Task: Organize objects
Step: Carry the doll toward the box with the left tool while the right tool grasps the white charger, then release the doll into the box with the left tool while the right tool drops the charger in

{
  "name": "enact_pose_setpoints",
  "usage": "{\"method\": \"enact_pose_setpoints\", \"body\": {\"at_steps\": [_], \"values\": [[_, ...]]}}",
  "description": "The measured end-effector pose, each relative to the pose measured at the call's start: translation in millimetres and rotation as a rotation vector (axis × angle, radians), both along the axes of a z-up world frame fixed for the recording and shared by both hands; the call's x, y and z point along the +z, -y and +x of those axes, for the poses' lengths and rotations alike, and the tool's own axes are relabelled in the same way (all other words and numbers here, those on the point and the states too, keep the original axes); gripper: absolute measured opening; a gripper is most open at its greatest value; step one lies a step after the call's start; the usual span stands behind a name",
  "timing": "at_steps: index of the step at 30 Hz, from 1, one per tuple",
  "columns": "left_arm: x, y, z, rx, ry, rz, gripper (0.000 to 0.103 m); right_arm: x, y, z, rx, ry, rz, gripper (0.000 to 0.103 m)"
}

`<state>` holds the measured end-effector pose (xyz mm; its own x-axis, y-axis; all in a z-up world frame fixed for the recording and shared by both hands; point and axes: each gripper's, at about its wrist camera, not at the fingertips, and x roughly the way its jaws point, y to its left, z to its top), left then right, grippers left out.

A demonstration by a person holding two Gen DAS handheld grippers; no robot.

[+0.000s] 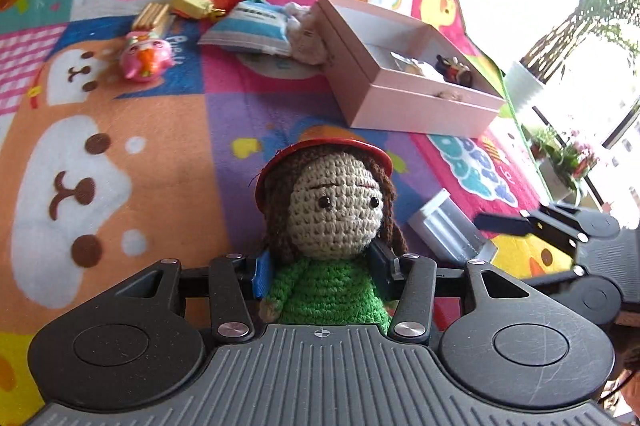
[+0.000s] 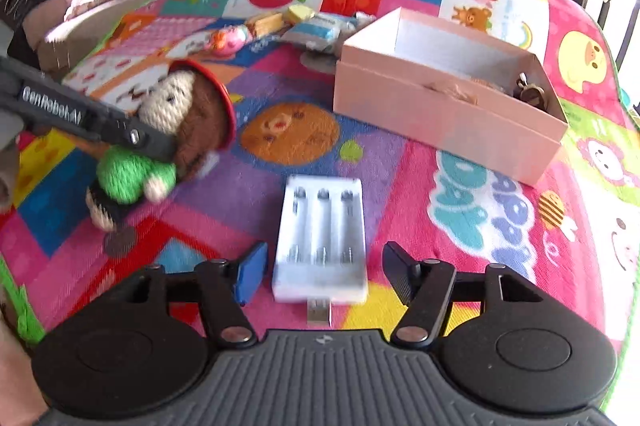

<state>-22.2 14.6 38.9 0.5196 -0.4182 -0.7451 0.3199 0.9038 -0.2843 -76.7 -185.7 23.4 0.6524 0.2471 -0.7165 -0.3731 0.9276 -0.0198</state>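
My left gripper [image 1: 326, 272] is shut on a crochet doll [image 1: 334, 210] with a red hat, brown hair and green top, held at the neck above the mat. The doll also shows in the right wrist view [image 2: 176, 130], clamped by the left gripper. My right gripper [image 2: 320, 272] is open, its fingers on either side of a white battery charger [image 2: 322, 238] lying on the mat. The charger shows in the left wrist view [image 1: 448, 226]. A pink open box [image 1: 404, 94] holds a few small items; it also shows in the right wrist view [image 2: 448, 106].
A colourful patchwork mat [image 1: 140, 146] covers the surface. Loose toys lie beyond the box: a pink pig figure [image 1: 146, 60], a blue-white pouch [image 1: 250, 26], a yellow item [image 1: 192, 4]. Potted plants [image 1: 560, 162] stand at the right by a window.
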Motion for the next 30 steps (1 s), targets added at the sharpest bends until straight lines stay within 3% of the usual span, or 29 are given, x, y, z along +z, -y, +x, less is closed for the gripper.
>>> {"method": "enact_pose_setpoints", "body": {"at_steps": [3, 6, 10, 16, 20, 22, 24, 28, 30], "values": [[-1, 6, -2, -0.008, -0.014, 0.024, 0.053, -4, -1, 10, -0.001, 0.023, 0.017, 0.064], [2, 11, -3, -0.016, -0.020, 0.042, 0.053, -2, 0, 16, 0.029, 0.022, 0.038, 0.048], [24, 17, 10, -0.021, -0.036, -0.053, 0.052, 16, 18, 10, 0.034, 0.090, 0.072, 0.047], [92, 71, 68, -0.033, 0.190, -0.157, 0.053, 67, 75, 11, -0.113, 0.271, 0.192, 0.047], [91, 115, 126, -0.006, 0.244, -0.231, 0.054, 86, 103, 14, -0.194, 0.359, 0.213, 0.047], [73, 138, 151, -0.008, 0.227, -0.208, 0.054, 88, 112, 17, -0.226, 0.375, 0.217, 0.047], [50, 155, 164, -0.004, 0.203, -0.132, 0.054, 89, 121, 20, -0.252, 0.379, 0.216, 0.047], [13, 160, 170, 0.032, 0.052, -0.021, 0.049, 83, 133, 30, -0.288, 0.359, 0.209, 0.047], [13, 151, 161, 0.018, 0.075, 0.028, 0.050, 80, 139, 39, -0.299, 0.344, 0.213, 0.047]]}}
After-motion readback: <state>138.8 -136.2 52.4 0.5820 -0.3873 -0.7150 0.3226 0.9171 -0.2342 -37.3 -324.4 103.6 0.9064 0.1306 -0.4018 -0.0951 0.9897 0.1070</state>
